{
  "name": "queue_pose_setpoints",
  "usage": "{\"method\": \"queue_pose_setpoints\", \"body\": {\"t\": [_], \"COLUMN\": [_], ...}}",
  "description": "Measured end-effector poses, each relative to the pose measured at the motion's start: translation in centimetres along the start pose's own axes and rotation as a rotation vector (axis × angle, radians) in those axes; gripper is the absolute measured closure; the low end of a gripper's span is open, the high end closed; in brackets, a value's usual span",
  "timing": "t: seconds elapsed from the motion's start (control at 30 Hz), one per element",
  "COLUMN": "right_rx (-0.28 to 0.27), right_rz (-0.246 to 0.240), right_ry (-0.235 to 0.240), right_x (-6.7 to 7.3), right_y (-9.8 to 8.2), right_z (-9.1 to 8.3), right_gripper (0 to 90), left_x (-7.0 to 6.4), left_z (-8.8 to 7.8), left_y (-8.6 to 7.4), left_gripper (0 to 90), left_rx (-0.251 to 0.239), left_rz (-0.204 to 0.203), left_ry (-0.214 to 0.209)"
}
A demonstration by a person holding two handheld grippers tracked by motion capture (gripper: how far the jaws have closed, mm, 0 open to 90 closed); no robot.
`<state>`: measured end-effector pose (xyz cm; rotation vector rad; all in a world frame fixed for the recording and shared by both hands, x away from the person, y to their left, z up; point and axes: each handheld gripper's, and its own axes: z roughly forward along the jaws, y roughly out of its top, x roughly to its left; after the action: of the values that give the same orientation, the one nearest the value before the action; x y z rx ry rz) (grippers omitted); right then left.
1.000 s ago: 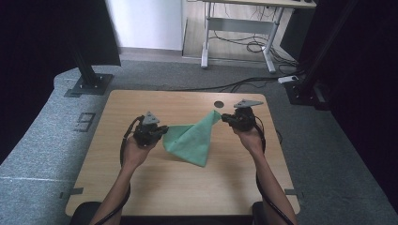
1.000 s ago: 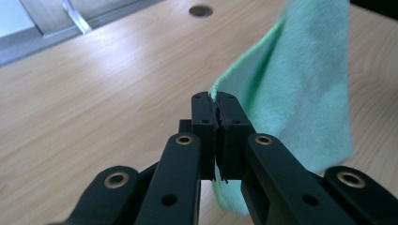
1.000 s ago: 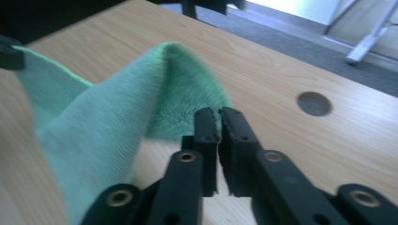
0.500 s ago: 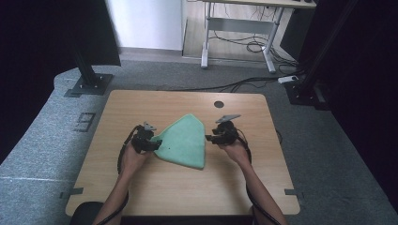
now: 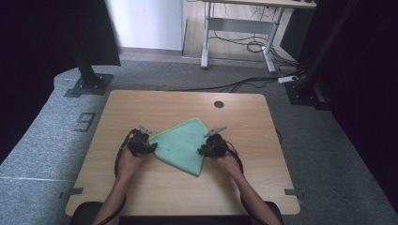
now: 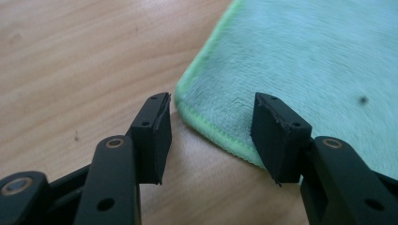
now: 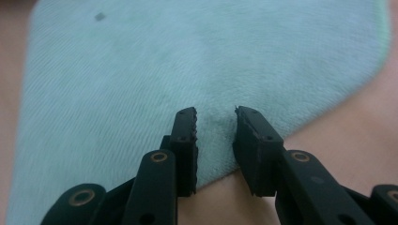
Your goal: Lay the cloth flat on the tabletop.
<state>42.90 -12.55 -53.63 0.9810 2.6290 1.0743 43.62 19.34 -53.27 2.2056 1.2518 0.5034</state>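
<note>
We work at a pale wooden table (image 5: 141,187) standing on grey carpet. On it lies a mint-green fleecy cloth (image 5: 180,146), folded flat into a triangle, between our two grippers. The left gripper (image 6: 211,129) has just been opening; its jaws stand apart astride the cloth's near corner, pressing nothing. The right gripper (image 7: 215,136) has just been closing, yet a gap remains over the cloth's edge, nothing held. We judge that either jaw could snag the hem when lifting and spoil the fold.
</note>
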Motion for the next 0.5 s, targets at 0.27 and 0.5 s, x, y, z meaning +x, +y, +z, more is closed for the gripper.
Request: {"method": "queue_pose_setpoints", "body": {"t": [0.27, 0.5], "right_rx": [-0.012, 0.011], "right_rz": [-0.035, 0.036], "right_ry": [-0.061, -0.121], "right_x": [1.0, -2.9], "right_y": [-0.5, 0.4], "right_z": [-3.7, -0.6], "right_gripper": [58.5, 68.3], "left_x": [-0.6, -0.4], "left_z": [0.1, -0.5], "left_y": [0.9, -0.3], "left_gripper": [44.9, 44.6], "left_rx": [-0.018, -0.012], "left_rz": [0.000, -0.011], "left_ry": [-0.036, -0.044]}}
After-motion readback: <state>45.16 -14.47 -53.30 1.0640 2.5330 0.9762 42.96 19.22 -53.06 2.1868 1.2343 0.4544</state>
